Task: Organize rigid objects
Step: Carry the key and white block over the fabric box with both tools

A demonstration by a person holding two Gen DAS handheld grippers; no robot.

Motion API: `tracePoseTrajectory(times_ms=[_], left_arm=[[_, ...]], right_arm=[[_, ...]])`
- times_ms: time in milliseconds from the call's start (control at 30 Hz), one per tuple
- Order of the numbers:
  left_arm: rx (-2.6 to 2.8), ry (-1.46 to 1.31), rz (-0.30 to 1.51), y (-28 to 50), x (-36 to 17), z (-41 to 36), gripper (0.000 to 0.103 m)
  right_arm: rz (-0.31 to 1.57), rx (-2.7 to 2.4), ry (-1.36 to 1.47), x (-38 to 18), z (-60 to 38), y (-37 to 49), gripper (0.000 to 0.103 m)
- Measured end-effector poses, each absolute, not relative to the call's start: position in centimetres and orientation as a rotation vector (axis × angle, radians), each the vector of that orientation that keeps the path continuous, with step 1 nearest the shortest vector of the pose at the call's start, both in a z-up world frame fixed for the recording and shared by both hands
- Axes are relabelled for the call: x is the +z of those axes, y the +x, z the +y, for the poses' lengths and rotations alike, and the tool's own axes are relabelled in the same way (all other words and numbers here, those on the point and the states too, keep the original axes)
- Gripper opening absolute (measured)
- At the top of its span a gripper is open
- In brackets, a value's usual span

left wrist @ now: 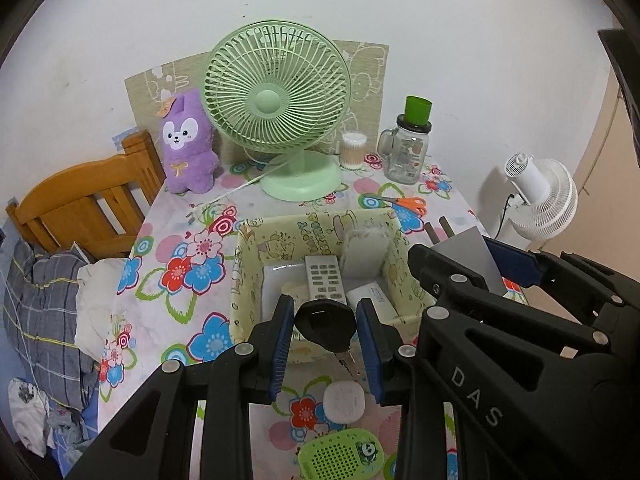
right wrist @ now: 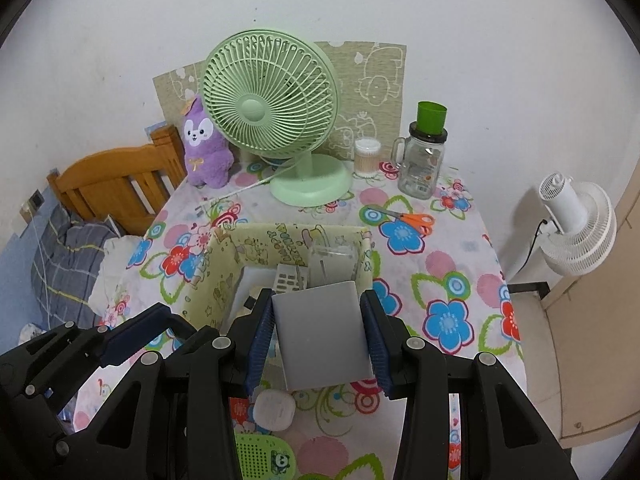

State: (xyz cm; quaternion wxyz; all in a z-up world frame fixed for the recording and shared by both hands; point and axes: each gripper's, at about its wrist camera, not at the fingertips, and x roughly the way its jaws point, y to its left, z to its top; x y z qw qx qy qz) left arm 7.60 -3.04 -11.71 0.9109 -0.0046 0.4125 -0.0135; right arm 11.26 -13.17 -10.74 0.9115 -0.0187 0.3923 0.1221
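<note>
Left gripper (left wrist: 325,344): jaws narrow on black key fob (left wrist: 325,325), above storage box (left wrist: 245,280) near edge; small, light, hard, likely slick, so grip mid-body. Right gripper (right wrist: 317,342): jaws clamp grey flat box (right wrist: 322,332) by side edges, over bench; stiff, smooth, prob. light.

The left black plastic two-finger gripper (left wrist: 325,346) has angular, cut-out linkage arms joined by round silver rivets, and its fingers carry ribbed blue pads (left wrist: 280,346). The right black plastic two-finger gripper (right wrist: 318,344) is built alike, with the same silver pivot pins and ribbed blue pads (right wrist: 258,350). White letters "DAS" run along one right-gripper arm in the left wrist view.
</note>
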Motion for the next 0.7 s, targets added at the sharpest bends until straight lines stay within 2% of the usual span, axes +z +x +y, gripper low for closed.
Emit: tracePoseTrajectory(times_ms=[700], left_arm=[[0.008,-0.023,0.877,13.3,-13.1,-2.2,0.032]], right_arm=[[0.846,0.275,-0.036,-12.3,-12.1,17.6,0.047]])
